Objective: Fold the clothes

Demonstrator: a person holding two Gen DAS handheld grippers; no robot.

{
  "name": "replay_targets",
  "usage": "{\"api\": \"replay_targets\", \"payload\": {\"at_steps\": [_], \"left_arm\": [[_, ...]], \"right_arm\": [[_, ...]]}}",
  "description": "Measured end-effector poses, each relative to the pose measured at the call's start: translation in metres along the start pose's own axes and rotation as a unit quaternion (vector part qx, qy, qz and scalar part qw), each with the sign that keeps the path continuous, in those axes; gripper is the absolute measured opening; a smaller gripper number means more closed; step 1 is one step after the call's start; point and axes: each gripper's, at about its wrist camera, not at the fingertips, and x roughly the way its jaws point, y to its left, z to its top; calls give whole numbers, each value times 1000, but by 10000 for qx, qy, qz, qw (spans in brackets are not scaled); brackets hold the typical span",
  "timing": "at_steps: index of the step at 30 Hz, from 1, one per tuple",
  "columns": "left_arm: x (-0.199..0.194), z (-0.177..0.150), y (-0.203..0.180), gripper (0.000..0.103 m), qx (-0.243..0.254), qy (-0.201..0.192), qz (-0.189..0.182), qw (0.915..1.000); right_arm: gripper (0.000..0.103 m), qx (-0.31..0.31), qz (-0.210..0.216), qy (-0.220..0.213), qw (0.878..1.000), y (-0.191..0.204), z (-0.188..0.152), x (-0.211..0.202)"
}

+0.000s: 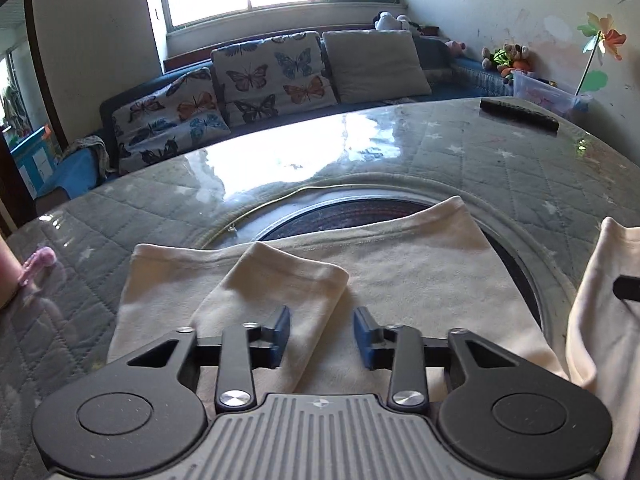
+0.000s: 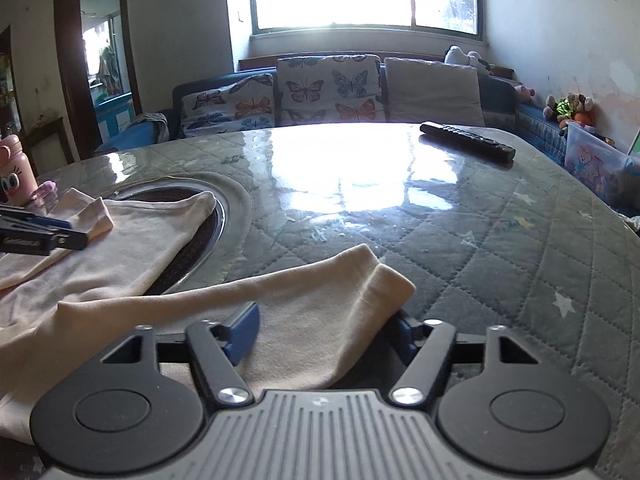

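A cream long-sleeved garment (image 1: 400,264) lies spread on the quilted grey table (image 1: 520,160). Its left sleeve (image 1: 280,284) is folded onto the body. My left gripper (image 1: 322,334) is open, just above that sleeve, with nothing between its blue pads. In the right wrist view the garment's body (image 2: 132,248) lies at the left and the right sleeve (image 2: 320,300) stretches out over the table (image 2: 500,260). My right gripper (image 2: 324,334) is open around this sleeve near its cuff. The left gripper shows at the left edge of the right wrist view (image 2: 60,234).
A black remote (image 1: 520,114) lies at the table's far right and shows in the right wrist view too (image 2: 468,140). A round dark inset (image 1: 360,212) sits under the garment. A pink bottle (image 2: 16,172) stands at the left. A sofa with butterfly cushions (image 1: 272,72) is behind.
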Motion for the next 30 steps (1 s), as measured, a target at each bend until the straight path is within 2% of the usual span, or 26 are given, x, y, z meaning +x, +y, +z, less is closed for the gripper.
{"api": "replay_targets", "payload": {"at_steps": [2, 3, 9, 13, 17, 21, 26, 30], "left_arm": [[3, -1, 4, 5, -50, 1, 60, 10000], [0, -1, 9, 3, -122, -38, 87, 9999], [-49, 0, 66, 2, -860, -568, 457, 9936], [-91, -6, 118, 2, -1294, -896, 913, 9833], [-127, -26, 166, 2, -1591, -1024, 1431, 9715], [-151, -55, 205, 2, -1851, -988, 1901, 9591], [-155, -95, 239, 2, -1891, -573, 2368, 9513], [-147, -125, 254, 2, -2008, -249, 2478, 9474]], "right_arm": [[77, -10, 24, 4, 10000, 0, 0, 1], [77, -7, 41, 4, 10000, 0, 0, 1], [83, -32, 38, 25, 10000, 1, 0, 2], [84, -104, 5, 46, 9999, 4, -1, 3], [85, -108, -24, 64, 9999, 5, 0, 3], [86, -133, -61, 76, 9999, 6, 1, 4], [86, -179, -123, 108, 9997, 8, 3, 5], [87, -192, -159, 145, 9996, 7, 5, 7]]}}
